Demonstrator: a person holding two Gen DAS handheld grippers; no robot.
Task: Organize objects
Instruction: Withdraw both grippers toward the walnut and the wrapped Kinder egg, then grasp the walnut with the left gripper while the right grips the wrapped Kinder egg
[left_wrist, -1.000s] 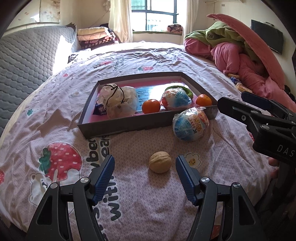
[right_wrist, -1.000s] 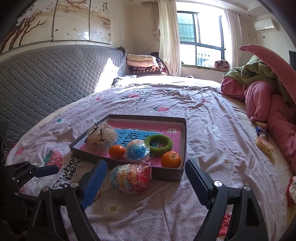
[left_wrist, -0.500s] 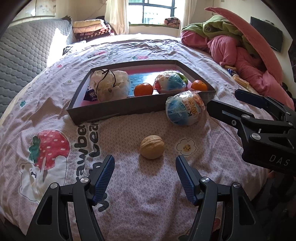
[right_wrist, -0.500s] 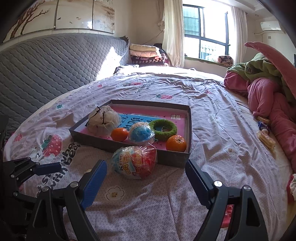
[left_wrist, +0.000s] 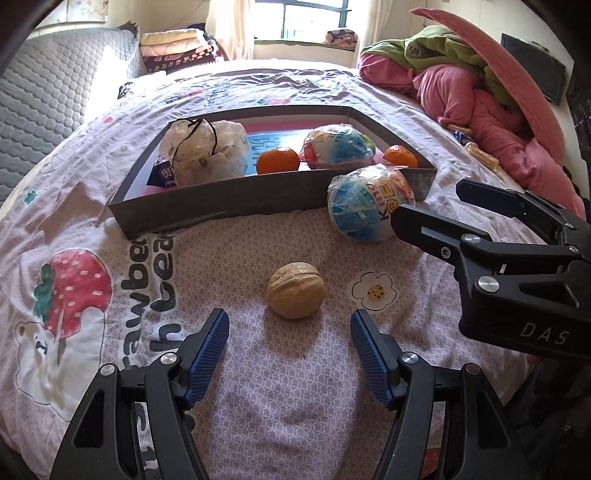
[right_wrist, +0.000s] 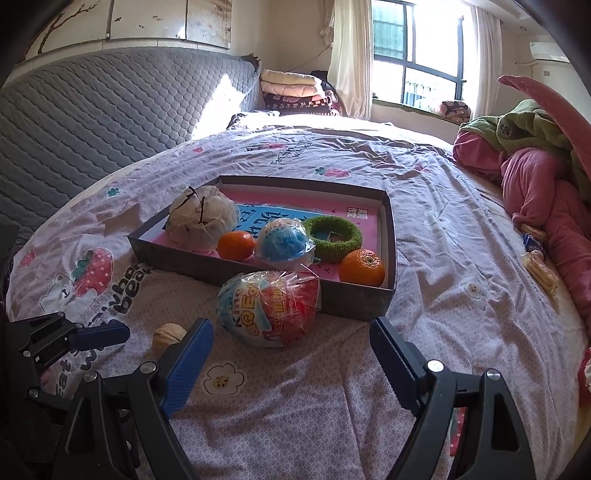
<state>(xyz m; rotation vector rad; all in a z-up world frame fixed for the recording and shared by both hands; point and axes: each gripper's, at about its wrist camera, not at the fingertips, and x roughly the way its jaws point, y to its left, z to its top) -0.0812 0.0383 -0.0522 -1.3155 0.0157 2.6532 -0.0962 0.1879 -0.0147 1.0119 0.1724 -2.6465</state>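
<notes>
On the bedsheet, my two grippers line up on the loose things beside the tray.

Between my left gripper's spread jaws lies the walnut, untouched; I should advance level, then close across its widest part. My right gripper, also wide open, faces the wrapped toy egg touching the tray. Only its view shows the green ring.
</notes>
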